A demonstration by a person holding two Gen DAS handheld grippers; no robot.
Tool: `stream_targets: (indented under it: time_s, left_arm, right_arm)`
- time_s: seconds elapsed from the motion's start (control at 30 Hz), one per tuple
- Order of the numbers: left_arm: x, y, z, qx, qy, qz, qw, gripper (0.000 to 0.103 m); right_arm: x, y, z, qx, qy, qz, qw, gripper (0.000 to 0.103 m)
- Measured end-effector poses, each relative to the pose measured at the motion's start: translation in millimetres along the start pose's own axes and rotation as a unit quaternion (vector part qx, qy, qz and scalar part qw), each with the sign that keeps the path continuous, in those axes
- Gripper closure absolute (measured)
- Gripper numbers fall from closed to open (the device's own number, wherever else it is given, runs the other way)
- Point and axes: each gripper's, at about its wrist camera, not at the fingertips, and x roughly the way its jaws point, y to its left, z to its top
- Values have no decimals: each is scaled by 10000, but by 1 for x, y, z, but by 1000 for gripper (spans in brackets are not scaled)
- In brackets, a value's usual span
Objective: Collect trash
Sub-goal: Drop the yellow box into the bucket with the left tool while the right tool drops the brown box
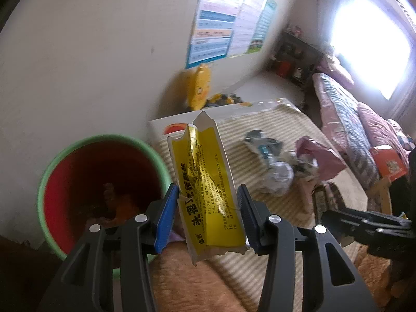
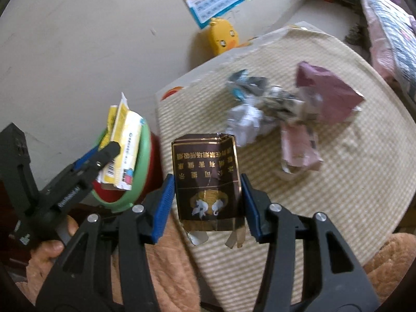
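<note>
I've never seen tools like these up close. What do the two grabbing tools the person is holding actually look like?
Each gripper, the left gripper and the right gripper, is matte black plastic with two angled, triangular-cutout arms joined by silver round rivets. The fingers end in ribbed blue pads. From the right view, the left gripper's black body carries small white lettering, too blurred to read. No cables show.

We see a striped woven mat [image 2: 325, 182] covering the table [image 2: 166, 88]; behind it, a yellow duck toy [image 2: 223, 37] against the wall, beneath a colourful poster [image 1: 223, 28]. A bed [image 1: 345, 119] lies beside a bright window [image 1: 371, 41].
</note>
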Motion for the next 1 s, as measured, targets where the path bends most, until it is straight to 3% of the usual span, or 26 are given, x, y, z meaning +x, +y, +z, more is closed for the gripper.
stream_targets:
  time_s: [0.47, 1.0]
  left_arm:
    - [-6, 97, -23, -676, 173, 751, 9947, 59]
    - [-6, 148, -33, -1100, 273, 1142, 9870, 57]
  right_arm:
    - [52, 85, 18, -625, 331, 511, 9962, 54]
    - [98, 155, 46, -854, 523, 1048, 9894, 54]
